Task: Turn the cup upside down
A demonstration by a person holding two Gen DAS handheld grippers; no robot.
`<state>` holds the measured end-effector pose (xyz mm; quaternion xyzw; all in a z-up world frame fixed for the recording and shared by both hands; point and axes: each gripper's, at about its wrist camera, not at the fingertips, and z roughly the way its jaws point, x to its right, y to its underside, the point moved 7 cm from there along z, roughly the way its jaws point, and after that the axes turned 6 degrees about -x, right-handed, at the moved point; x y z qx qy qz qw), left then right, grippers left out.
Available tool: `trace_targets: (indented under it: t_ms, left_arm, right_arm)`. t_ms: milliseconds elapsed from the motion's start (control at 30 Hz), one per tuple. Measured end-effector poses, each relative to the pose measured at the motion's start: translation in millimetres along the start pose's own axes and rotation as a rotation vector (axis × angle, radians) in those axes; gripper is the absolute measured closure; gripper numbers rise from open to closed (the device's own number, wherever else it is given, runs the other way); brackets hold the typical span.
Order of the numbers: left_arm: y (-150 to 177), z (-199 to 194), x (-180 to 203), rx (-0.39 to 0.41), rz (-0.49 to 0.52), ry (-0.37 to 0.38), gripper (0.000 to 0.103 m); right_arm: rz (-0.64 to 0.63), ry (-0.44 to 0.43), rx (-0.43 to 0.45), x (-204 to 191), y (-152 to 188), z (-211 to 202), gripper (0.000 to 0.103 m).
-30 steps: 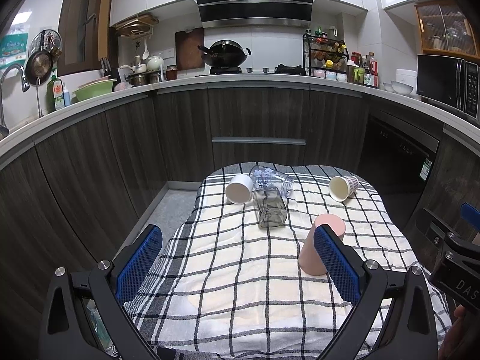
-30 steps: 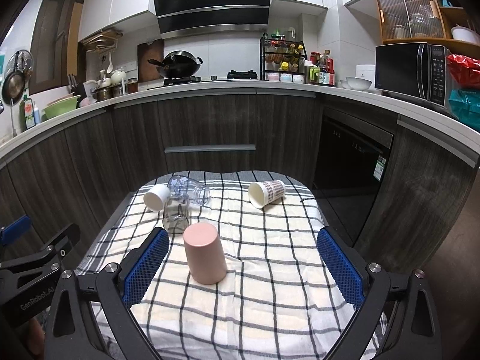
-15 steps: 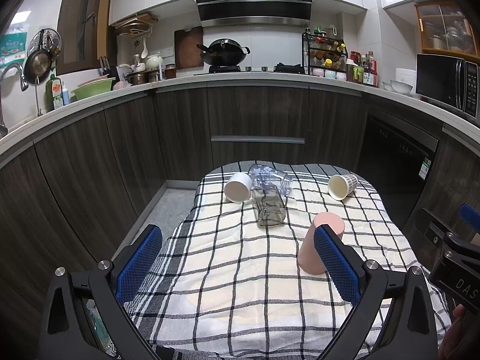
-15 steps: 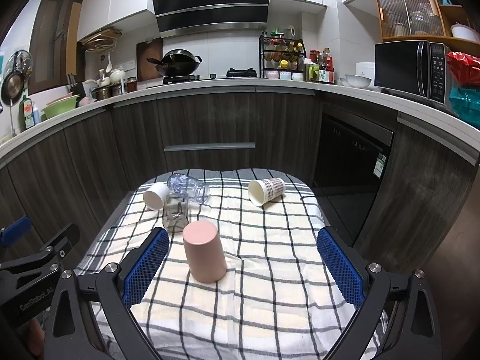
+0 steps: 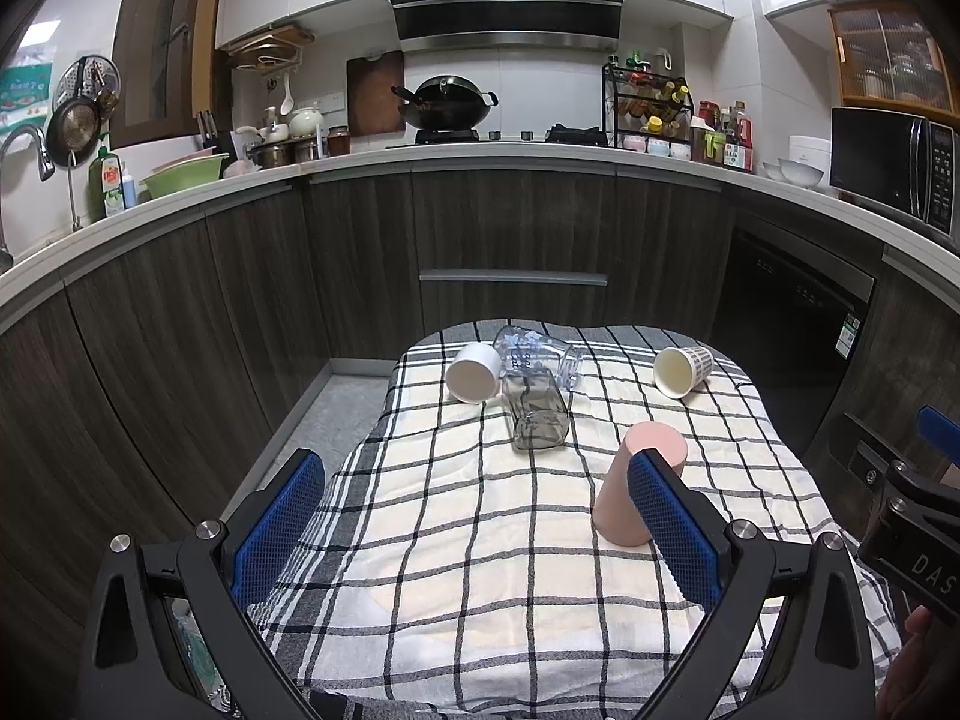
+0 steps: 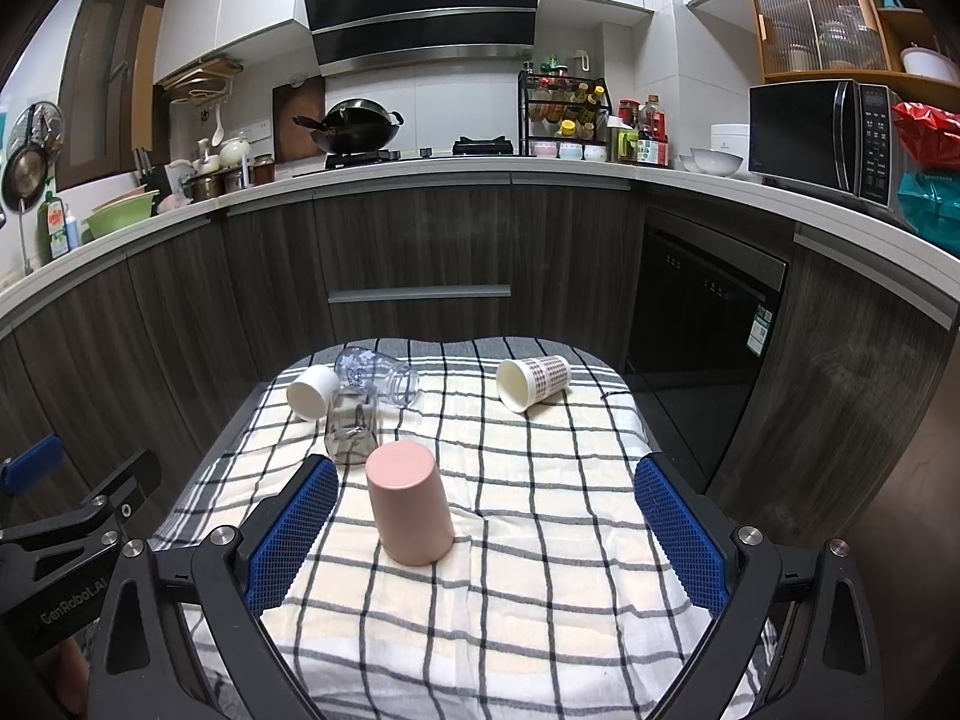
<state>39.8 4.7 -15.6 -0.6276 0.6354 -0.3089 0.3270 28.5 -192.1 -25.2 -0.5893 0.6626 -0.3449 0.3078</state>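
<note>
A pink cup [image 6: 409, 503] stands upside down on the checked cloth [image 6: 540, 540]; it also shows in the left wrist view [image 5: 624, 492], partly behind the right finger. A white cup [image 5: 473, 372], a patterned paper cup [image 6: 533, 381], a clear bottle [image 6: 377, 373] and a smoky glass [image 5: 535, 415] lie on their sides at the far end. My left gripper [image 5: 474, 540] is open and empty at the near edge. My right gripper [image 6: 480, 540] is open and empty, the pink cup just ahead between its fingers.
The small table is ringed by dark kitchen cabinets [image 5: 510, 228] with a white counter. A dishwasher [image 6: 702, 324] stands at the right. The other gripper's body shows at the right edge of the left wrist view [image 5: 900, 516] and the left edge of the right wrist view [image 6: 60, 516].
Both views have shifted very slightly; the cups and grippers stay as they were.
</note>
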Motion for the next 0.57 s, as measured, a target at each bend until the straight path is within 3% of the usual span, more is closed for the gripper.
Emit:
trace_targets:
  t_ms: [567]
  left_arm:
    - [5.0, 10.4, 3.3, -0.052, -0.028, 0.001, 0.0]
  right_arm:
    - [0.003, -0.001, -0.008, 0.7, 4.2, 2.7, 0.003]
